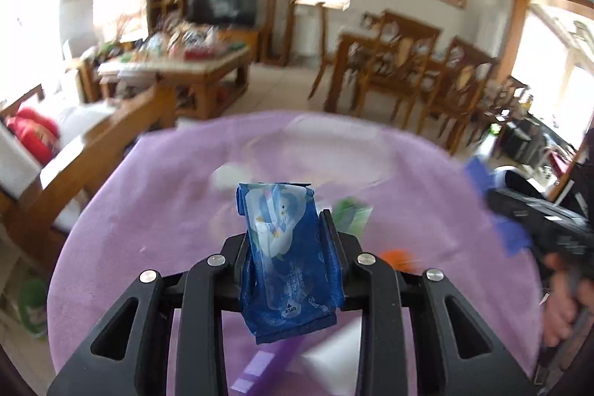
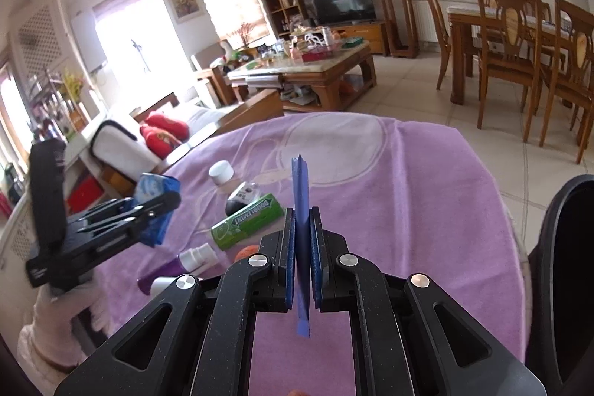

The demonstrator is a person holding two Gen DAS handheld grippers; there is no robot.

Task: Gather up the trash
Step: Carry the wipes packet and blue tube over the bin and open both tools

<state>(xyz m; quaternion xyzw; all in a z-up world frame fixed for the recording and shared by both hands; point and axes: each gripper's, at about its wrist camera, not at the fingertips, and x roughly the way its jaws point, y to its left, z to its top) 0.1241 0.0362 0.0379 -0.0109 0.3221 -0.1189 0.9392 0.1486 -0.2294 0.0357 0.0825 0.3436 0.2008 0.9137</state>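
My left gripper (image 1: 287,229) is shut on a blue plastic wrapper (image 1: 286,247) with a penguin print, held above the purple-covered table (image 1: 156,210). It also shows in the right wrist view (image 2: 148,210), at the left. My right gripper (image 2: 301,229) is shut on a thin flat blue piece (image 2: 300,195), held edge-on above the table (image 2: 408,210). On the cloth lie a green Doublemint gum pack (image 2: 247,221), a dark bottle (image 2: 241,195), a white cap (image 2: 221,172), a purple tube (image 2: 174,266) and something orange (image 2: 247,251).
A black bin's rim (image 2: 568,247) stands at the table's right edge. Beyond the table are a sofa with a red cushion (image 2: 163,132), a cluttered coffee table (image 2: 304,65), and dining chairs (image 2: 508,62) on a tiled floor.
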